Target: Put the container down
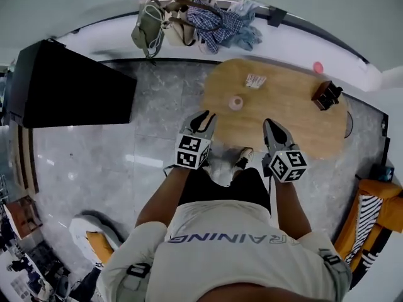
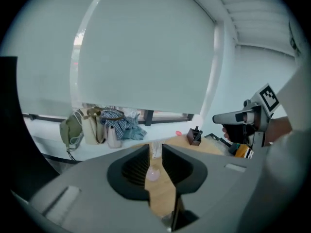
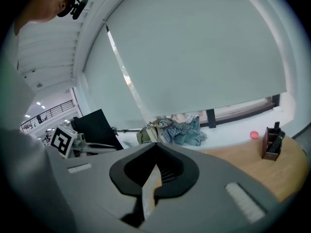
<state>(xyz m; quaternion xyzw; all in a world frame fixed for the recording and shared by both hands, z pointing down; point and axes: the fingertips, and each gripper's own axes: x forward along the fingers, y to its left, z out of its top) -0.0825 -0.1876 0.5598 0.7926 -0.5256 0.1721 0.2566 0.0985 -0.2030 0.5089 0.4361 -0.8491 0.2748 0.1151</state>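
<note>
Two grippers, both empty, at the table's [image 1: 293, 115] near edge. Left gripper [image 1: 201, 117]: jaws a narrow slit apart, nothing in it. Right gripper [image 1: 271, 126]: jaws closed tip to tip. On the table: one container [image 1: 236, 102], standing free ahead of the left jaws, bare wood all round; one card [image 1: 255, 80] beyond it; one organiser [image 1: 327, 95] near the right edge.

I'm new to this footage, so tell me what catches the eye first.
The left gripper and right gripper, each with a marker cube, hover empty over the near edge of the oval wooden table. A small pink container stands mid-table, and bags and clothes pile on the window ledge behind.
</note>
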